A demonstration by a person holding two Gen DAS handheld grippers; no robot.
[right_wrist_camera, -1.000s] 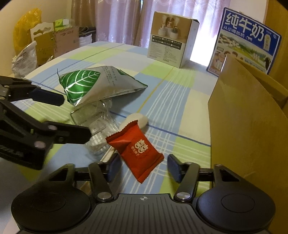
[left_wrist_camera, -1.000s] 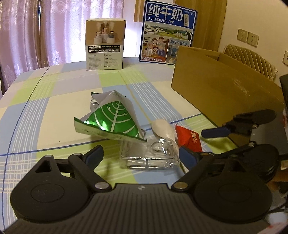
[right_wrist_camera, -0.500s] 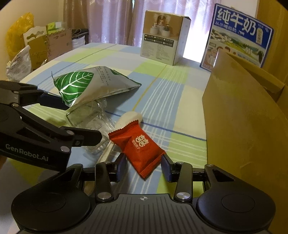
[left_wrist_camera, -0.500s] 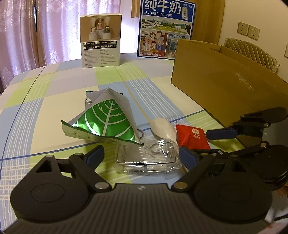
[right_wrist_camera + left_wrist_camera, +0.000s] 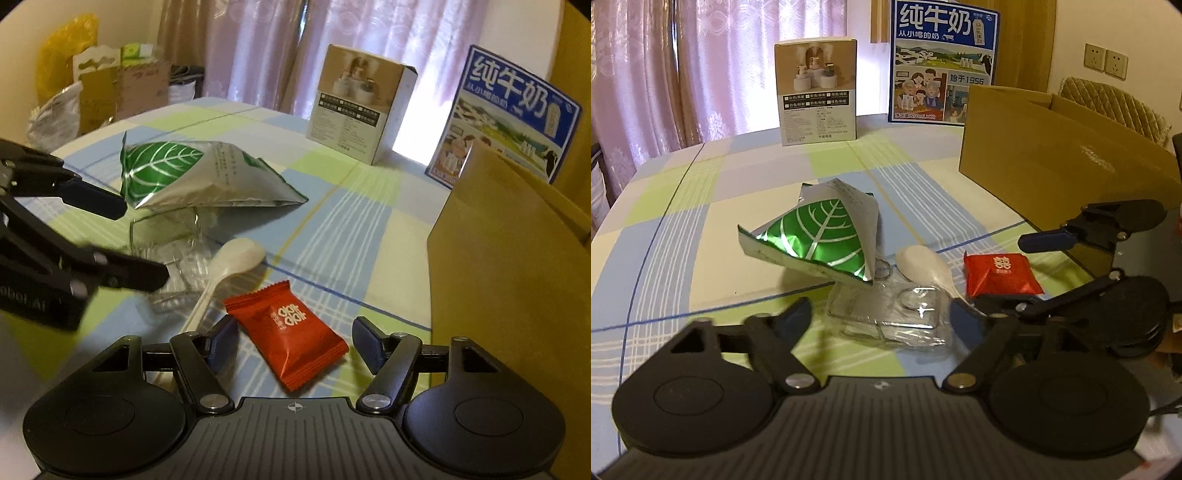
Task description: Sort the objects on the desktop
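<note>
Pink curtains hang behind a table under a blue, green and cream checked cloth. On it lie one green-and-silver foil pouch with a leaf print, one crumpled clear plastic tray, one white plastic spoon and one red sweet wrapper. One open brown cardboard box stands beside them, with two printed cartons behind. The left gripper is spread around the tray; the right gripper is spread around the wrapper, not touching it.
</note>
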